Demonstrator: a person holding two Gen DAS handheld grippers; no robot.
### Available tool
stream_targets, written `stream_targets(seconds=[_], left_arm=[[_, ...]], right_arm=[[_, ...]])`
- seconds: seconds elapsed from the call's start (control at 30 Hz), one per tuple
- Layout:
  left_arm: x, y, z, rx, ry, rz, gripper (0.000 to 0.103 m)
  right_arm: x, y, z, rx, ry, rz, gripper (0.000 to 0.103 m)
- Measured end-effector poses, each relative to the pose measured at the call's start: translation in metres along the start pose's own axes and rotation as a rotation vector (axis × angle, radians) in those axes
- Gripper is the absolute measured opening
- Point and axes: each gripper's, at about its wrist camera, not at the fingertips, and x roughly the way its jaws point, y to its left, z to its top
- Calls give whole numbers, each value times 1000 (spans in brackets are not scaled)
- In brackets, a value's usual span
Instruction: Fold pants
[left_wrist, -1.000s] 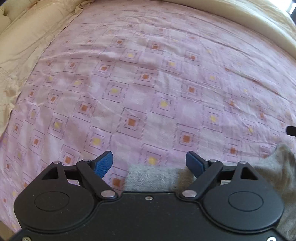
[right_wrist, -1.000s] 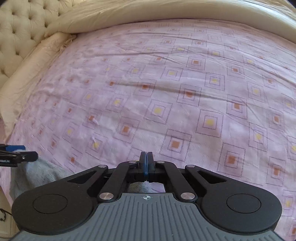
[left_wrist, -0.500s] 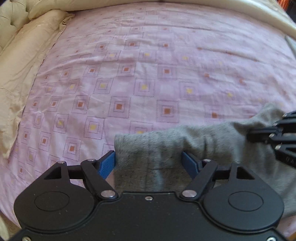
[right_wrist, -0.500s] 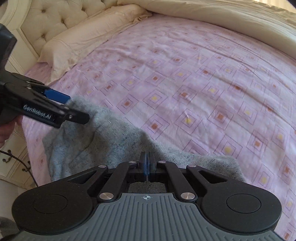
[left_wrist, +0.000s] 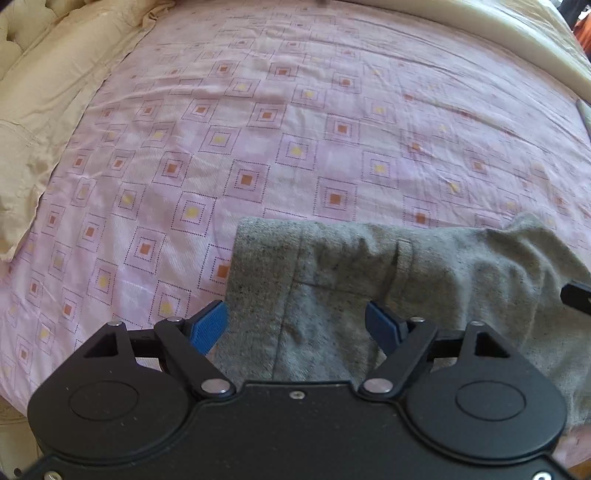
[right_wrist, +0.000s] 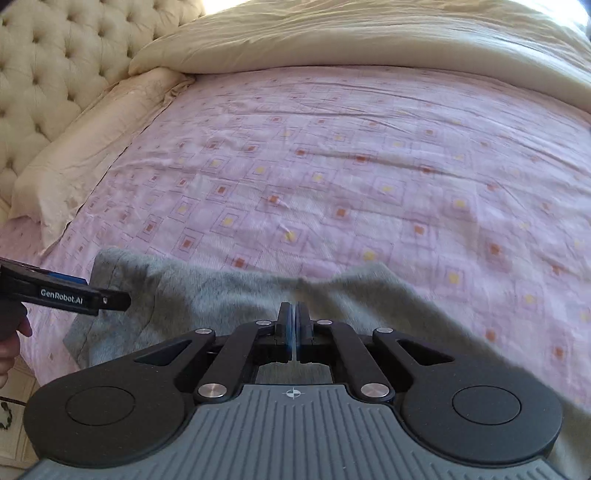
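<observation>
Grey pants (left_wrist: 332, 266) lie with their waist end at the near edge of the bed. My left gripper (left_wrist: 295, 314) stands open over them. The waistband fills the gap between its blue pads, with its left edge by the left pad (left_wrist: 207, 328) and cloth lapping over the tip of the right pad. My right gripper (right_wrist: 294, 306) is shut on a pinch of the pants (right_wrist: 207, 295), and the cloth rises to a peak at its tips. In the right wrist view the left gripper (right_wrist: 105, 290) reaches in from the left above the waist corner.
A pink sheet (left_wrist: 295, 129) with small squares covers the bed. Cream pillows (right_wrist: 92, 147) lie along the left, with a tufted headboard (right_wrist: 48, 66) behind them. A cream duvet (right_wrist: 369, 40) is bunched at the far side. A hand (right_wrist: 11, 339) holds the left gripper.
The pants have been drawn further onto the sheet, and far more grey cloth now lies between the left pads. Both grippers moved along with the cloth. Neither changed its opening.
</observation>
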Motion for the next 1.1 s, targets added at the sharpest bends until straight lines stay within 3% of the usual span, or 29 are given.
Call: stream_targets(seconds=[0.1, 0.33, 0.57, 0.67, 0.8, 0.87, 1.1], left_arm=[[-10, -17, -11, 58, -2, -36, 82], [-15, -79, -39, 195, 29, -120, 82], [-28, -165, -56, 298, 31, -189, 82], [-34, -206, -64, 325, 21, -206, 82], [-38, -263, -75, 331, 29, -191, 82], [-39, -291, -84, 333, 43, -192, 82], [-45, -368, -119, 344, 56, -144, 82]], right_arm=[[-34, -21, -40, 109, -6, -63, 3], [-98, -95, -126, 381, -17, -327, 4], [-172, -180, -181, 611, -145, -540, 5], [-200, -219, -197, 622, -186, -601, 7], [-224, -272, -215, 608, -202, -662, 25], [-231, -300, -223, 598, -198, -675, 26], [-225, -385, -237, 507, -134, -617, 31]])
